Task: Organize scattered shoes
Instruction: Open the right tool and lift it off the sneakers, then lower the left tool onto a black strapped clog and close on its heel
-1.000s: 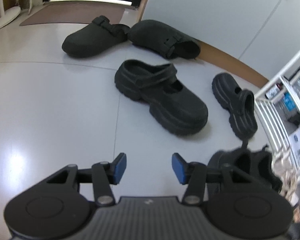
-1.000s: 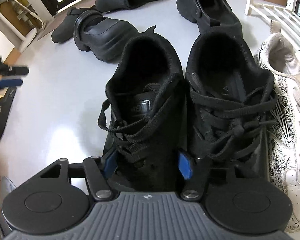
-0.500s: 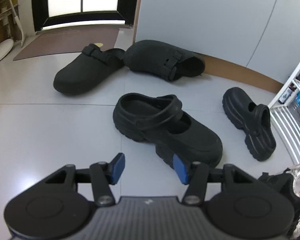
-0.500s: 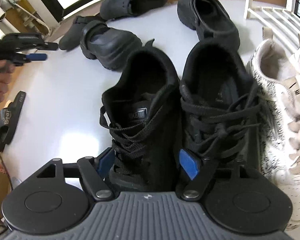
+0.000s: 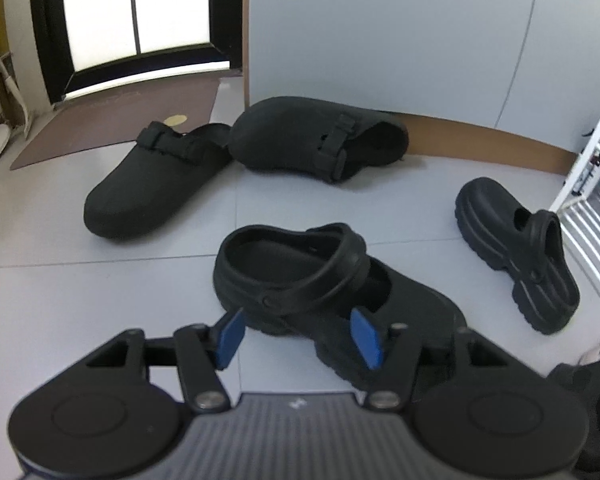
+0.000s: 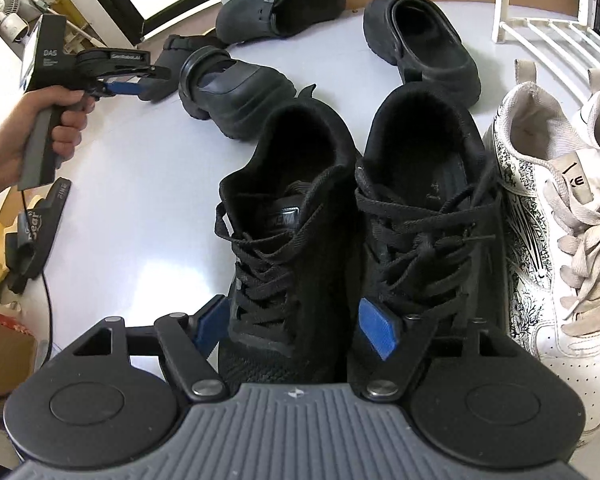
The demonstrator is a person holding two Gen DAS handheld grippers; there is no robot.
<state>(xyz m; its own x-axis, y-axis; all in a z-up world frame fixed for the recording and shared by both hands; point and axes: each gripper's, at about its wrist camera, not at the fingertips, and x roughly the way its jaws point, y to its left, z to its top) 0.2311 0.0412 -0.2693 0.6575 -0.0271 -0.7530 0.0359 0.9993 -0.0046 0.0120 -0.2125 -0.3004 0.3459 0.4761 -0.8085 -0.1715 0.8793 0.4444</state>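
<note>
Left view: the left gripper (image 5: 298, 336), jaws opening and empty, nears a black clog (image 5: 332, 300); its mate (image 5: 516, 252) and two slippers (image 5: 236, 168) lie scattered.

Right view: the right gripper (image 6: 298, 330), open, straddles a black sneaker (image 6: 288, 240) without pinching (that pair sits lined up beside the white sneakers (image 6: 556, 216)).

white sneaker (image 6: 540, 216) cut off, sandal (image 6: 32, 236) half-hidden

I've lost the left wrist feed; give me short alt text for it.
The left claw, jaws opening, hovers at the heel of a chunky black rubber clog with a heel strap, not gripping it. Its mate lies to the right by a white rack; two black buckled slip-ons lie beyond, near the wall.
</note>
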